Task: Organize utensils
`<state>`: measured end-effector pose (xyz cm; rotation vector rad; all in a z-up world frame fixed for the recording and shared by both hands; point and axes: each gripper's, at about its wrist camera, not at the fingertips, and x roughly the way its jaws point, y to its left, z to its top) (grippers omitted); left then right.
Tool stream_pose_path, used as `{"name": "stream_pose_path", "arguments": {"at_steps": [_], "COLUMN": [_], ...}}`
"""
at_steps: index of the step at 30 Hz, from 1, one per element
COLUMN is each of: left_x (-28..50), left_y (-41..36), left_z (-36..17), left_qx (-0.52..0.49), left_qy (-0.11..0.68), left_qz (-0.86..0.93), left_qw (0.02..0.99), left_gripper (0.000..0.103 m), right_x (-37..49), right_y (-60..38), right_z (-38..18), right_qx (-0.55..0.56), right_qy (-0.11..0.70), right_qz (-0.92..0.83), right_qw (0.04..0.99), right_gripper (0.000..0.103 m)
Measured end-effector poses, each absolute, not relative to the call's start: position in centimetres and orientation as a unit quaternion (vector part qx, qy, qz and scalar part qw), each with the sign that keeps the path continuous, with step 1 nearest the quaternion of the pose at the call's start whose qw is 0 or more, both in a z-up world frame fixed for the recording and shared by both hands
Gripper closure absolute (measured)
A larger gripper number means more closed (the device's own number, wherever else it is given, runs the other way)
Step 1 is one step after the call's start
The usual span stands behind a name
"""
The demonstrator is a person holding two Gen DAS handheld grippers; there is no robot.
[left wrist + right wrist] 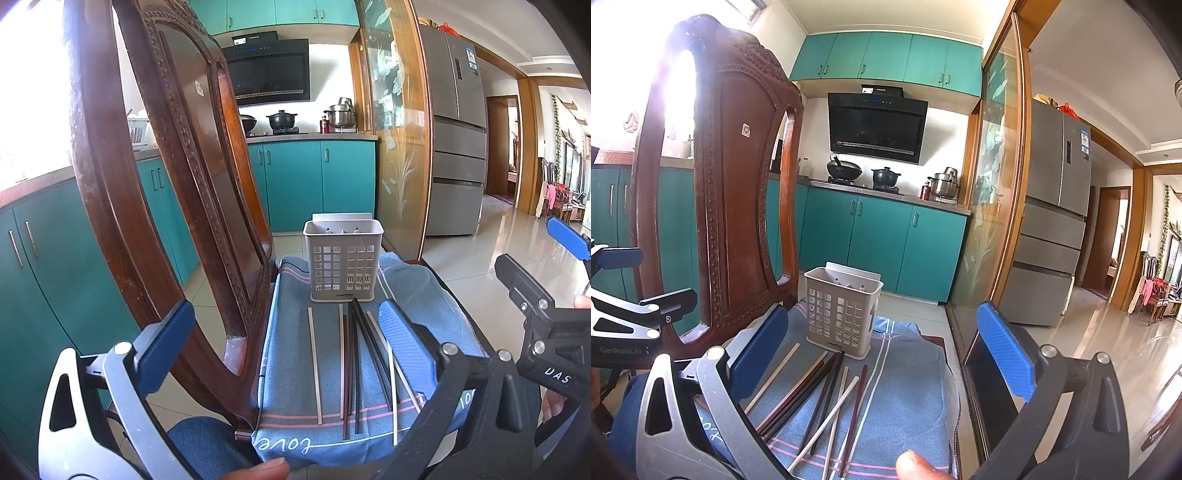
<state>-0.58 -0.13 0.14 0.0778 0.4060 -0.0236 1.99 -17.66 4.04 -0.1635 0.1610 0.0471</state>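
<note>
eight chopsticks (351, 363) lie loose on a blue cloth (295, 332), as counted in the right wrist view: three pale ones and five dark ones, red-brown to black. in the left wrist view they run roughly parallel, lengthwise toward the camera, and some overlap so that the count there is less sure. one grey perforated utensil holder (343, 260) stands upright at the far end of the cloth, just beyond the chopstick tips; nothing shows above its rim. the cloth, marked with pink and white stripes and the word "love", covers the seat of one carved dark wooden chair (177, 177), whose back rises to the left.

two grippers appear, each with two blue-padded fingers. the left gripper (288, 350) hangs above the near half of the cloth, its jaws spread wide and holding nothing. the right gripper (882, 354) likewise hangs over the chopsticks (820, 398) with jaws released and empty, the holder (842, 314) framed between its fingers. one thumb tip shows at the lower edge of each view.

beyond: teal cabinets (879, 236), one black range hood (877, 127), one grey refrigerator (1056, 206).
</note>
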Motion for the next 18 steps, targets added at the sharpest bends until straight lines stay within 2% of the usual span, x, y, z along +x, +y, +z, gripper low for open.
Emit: {"name": "stream_pose_path", "arguments": {"at_steps": [18], "left_x": [-0.02], "left_y": [-0.17], "left_z": [-0.07], "left_qx": [0.040], "left_qy": [0.210], "left_qz": [-0.013], "left_qw": [0.977], "left_gripper": [0.003], "right_x": [2.08], "right_y": [-17.70], "right_z": [3.74], "right_qx": [-0.079], "right_qy": [0.083], "right_qz": [0.024], "right_qw": [0.993], "right_gripper": [0.003]}}
